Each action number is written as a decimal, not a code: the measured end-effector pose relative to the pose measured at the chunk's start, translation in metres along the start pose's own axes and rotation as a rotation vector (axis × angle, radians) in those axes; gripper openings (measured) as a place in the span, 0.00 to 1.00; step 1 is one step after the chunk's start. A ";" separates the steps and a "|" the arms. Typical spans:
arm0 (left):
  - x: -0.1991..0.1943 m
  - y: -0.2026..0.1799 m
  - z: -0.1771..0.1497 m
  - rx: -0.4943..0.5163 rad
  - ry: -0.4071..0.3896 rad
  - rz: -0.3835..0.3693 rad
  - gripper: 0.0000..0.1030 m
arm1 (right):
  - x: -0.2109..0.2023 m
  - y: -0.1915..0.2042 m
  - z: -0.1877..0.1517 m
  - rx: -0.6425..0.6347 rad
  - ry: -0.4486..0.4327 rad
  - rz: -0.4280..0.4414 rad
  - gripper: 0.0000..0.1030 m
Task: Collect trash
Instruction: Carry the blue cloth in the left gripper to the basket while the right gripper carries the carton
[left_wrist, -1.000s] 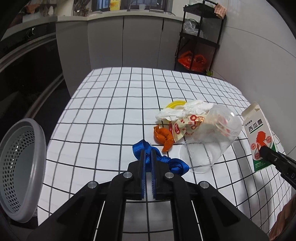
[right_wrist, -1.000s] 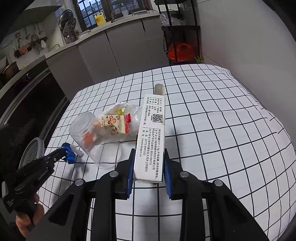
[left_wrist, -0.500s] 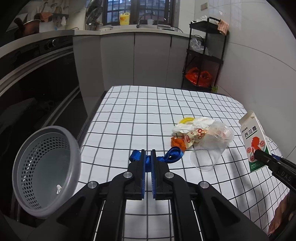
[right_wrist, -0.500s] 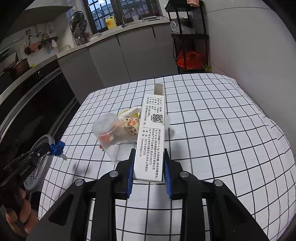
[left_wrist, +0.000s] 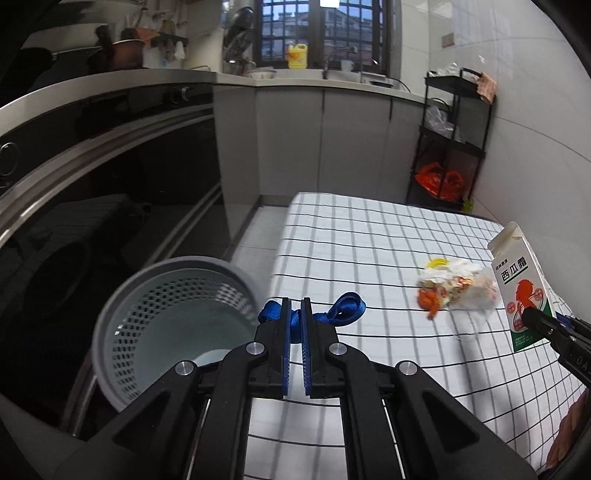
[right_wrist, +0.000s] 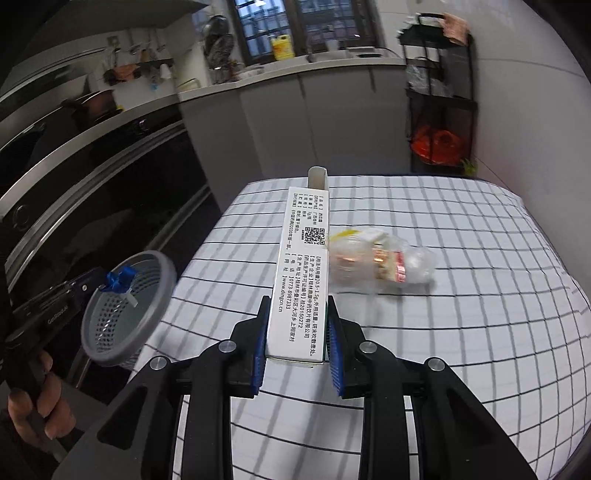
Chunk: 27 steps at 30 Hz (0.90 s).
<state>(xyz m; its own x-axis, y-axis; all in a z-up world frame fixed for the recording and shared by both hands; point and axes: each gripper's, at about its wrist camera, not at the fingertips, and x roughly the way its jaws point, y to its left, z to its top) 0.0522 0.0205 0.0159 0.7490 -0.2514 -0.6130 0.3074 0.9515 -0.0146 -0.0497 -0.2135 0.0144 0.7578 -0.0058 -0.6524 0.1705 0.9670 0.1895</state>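
My left gripper (left_wrist: 294, 314) is shut on a blue ribbon (left_wrist: 343, 308) and holds it in the air by the rim of a grey perforated trash basket (left_wrist: 147, 314) left of the table. From the right wrist view the ribbon (right_wrist: 120, 280) hangs over the basket (right_wrist: 125, 310). My right gripper (right_wrist: 297, 325) is shut on a white carton box (right_wrist: 301, 273), lifted above the table; it also shows in the left wrist view (left_wrist: 519, 291). A clear plastic cup (right_wrist: 380, 262) with wrappers, orange scraps (left_wrist: 428, 299) and a yellow lid (left_wrist: 436, 263) lie on the checked tablecloth (right_wrist: 461, 332).
A dark oven front (left_wrist: 92, 184) and kitchen counter (left_wrist: 295, 81) run along the left and back. A black shelf rack (left_wrist: 450, 140) with an orange bag stands at the back right by the white wall.
Both grippers have risen and pulled back. The left one has carried the blue ribbon left off the table to the basket. The right one still holds the carton.
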 end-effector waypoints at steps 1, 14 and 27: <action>-0.002 0.008 0.000 -0.004 -0.003 0.010 0.06 | 0.002 0.010 0.001 -0.013 0.000 0.014 0.26; 0.014 0.101 -0.015 -0.117 0.060 0.128 0.06 | 0.078 0.143 0.010 -0.196 0.087 0.212 0.26; 0.035 0.150 -0.026 -0.183 0.120 0.229 0.06 | 0.144 0.216 0.014 -0.300 0.195 0.323 0.26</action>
<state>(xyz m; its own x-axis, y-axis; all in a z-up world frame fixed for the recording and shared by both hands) 0.1091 0.1590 -0.0277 0.7084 -0.0146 -0.7057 0.0201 0.9998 -0.0005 0.1048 -0.0086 -0.0284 0.6050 0.3272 -0.7259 -0.2649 0.9424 0.2041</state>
